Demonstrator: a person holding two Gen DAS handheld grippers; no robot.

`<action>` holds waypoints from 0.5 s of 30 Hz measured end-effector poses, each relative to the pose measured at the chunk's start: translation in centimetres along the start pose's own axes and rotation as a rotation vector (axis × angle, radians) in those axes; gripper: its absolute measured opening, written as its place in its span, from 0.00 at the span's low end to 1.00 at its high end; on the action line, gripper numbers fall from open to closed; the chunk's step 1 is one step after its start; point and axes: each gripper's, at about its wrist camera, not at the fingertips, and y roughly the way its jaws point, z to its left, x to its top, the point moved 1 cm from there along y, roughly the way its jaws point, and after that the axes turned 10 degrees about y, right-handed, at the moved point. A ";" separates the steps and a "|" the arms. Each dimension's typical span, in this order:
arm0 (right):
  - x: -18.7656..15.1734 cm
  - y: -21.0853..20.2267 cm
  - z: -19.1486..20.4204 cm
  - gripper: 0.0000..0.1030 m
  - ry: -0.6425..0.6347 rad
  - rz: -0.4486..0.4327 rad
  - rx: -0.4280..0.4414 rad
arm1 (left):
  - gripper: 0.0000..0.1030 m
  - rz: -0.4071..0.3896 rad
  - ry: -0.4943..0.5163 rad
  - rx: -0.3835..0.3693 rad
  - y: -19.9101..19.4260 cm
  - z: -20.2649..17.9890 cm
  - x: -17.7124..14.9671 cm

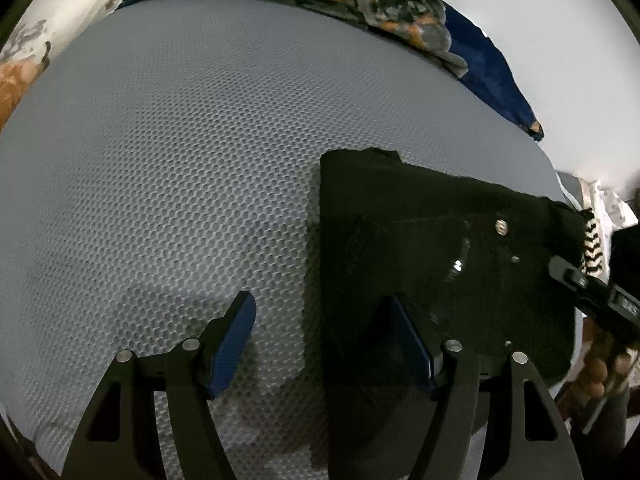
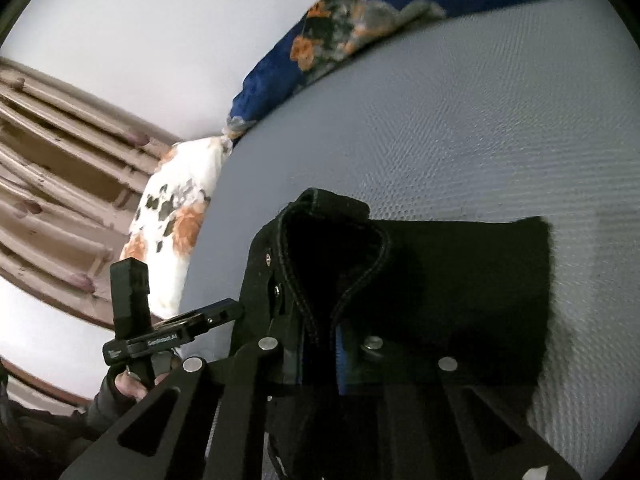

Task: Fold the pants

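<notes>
Right gripper (image 2: 320, 344) clamped on pants (image 2: 440, 280) waistband; left gripper (image 1: 320, 340) spread wide, empty, straddling pants' edge. Risk: one-sided lift bunching the fold.

Grey mattress (image 1: 180, 168) with a honeycomb mesh cover fills most of both views. A dark blue floral blanket (image 1: 400, 4) with orange and grey print lies bunched along the far edge of the mattress. A white sheet (image 2: 172, 216) with orange and grey flowers hangs at the mattress corner. Behind: plain white wall (image 2: 140, 40) and a brown panelled wooden door (image 2: 48, 184).
</notes>
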 end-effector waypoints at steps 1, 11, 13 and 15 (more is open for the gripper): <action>-0.1 -0.7 -0.1 0.10 0.008 -0.017 -0.009 | 0.68 -0.002 0.007 -0.002 0.1 -0.2 0.1; -1.2 -2.9 -7.1 0.13 0.177 -0.110 -0.157 | 0.68 -0.006 0.113 0.012 1.4 -3.5 1.0; -1.1 -2.6 -7.5 0.19 0.182 -0.117 -0.183 | 0.68 0.021 0.142 0.043 2.7 -4.0 1.0; -1.0 -2.6 -7.6 0.22 0.189 -0.121 -0.187 | 0.68 0.047 0.167 0.072 3.9 -4.2 1.0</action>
